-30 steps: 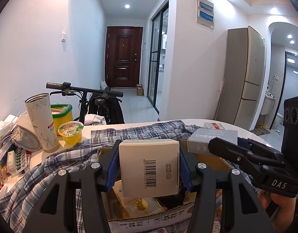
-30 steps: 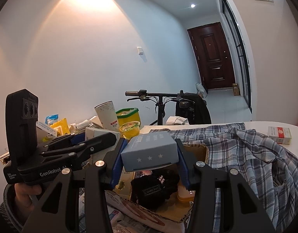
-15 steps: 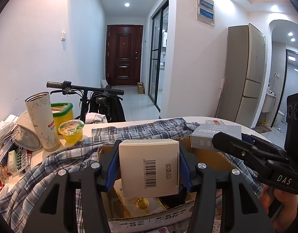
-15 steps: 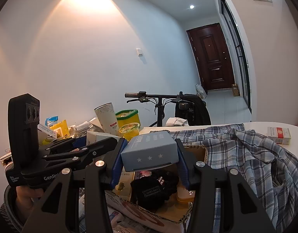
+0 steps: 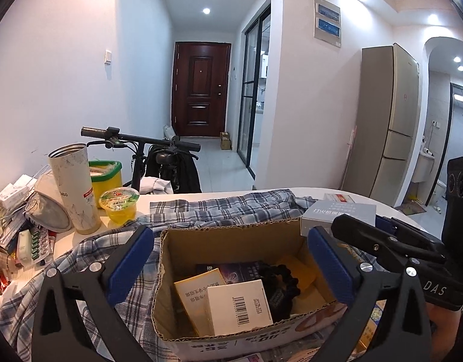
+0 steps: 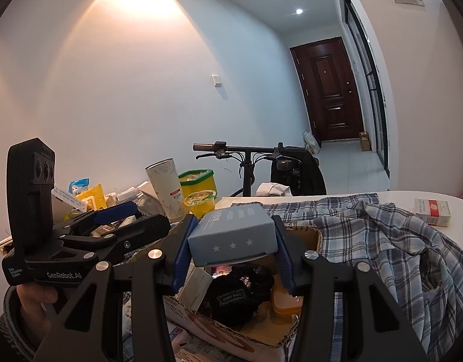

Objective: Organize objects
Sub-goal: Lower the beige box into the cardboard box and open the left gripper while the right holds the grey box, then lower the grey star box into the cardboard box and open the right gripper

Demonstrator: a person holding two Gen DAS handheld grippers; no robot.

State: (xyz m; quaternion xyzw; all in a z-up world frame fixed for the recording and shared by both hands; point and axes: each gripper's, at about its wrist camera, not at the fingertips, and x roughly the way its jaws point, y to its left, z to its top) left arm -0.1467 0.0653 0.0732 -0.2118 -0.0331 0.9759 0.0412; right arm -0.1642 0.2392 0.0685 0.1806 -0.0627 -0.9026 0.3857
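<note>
My left gripper [image 5: 229, 235] hangs over an open cardboard box [image 5: 163, 301]; its jaws are opening and stand wide, with nothing between the blue pads. A white box with a barcode [image 5: 239, 306] lies inside the cardboard box, on a yellow packet and beside a black beaded item [image 5: 281, 283]. My right gripper [image 6: 233, 226] is shut on a blue-grey box with three stars [image 6: 234, 241], held above the same cardboard box [image 6: 303, 235]. The left wrist view shows that blue-grey box [image 5: 337, 214] at the right, over the box's far corner.
A plaid shirt [image 5: 219, 208] is draped around the cardboard box. To the left stand a marbled tumbler [image 5: 74, 190], a jelly cup [image 5: 120, 205], a green-lidded yellow tub [image 5: 106, 175] and piled packets. A cigarette pack [image 6: 432, 211] lies far right. Scooter handlebars [image 5: 141, 138] rise behind the table.
The left jaws have sprung apart and the white barcode box has dropped from them into the cardboard box. The right gripper still holds the blue-grey box in the same place.
</note>
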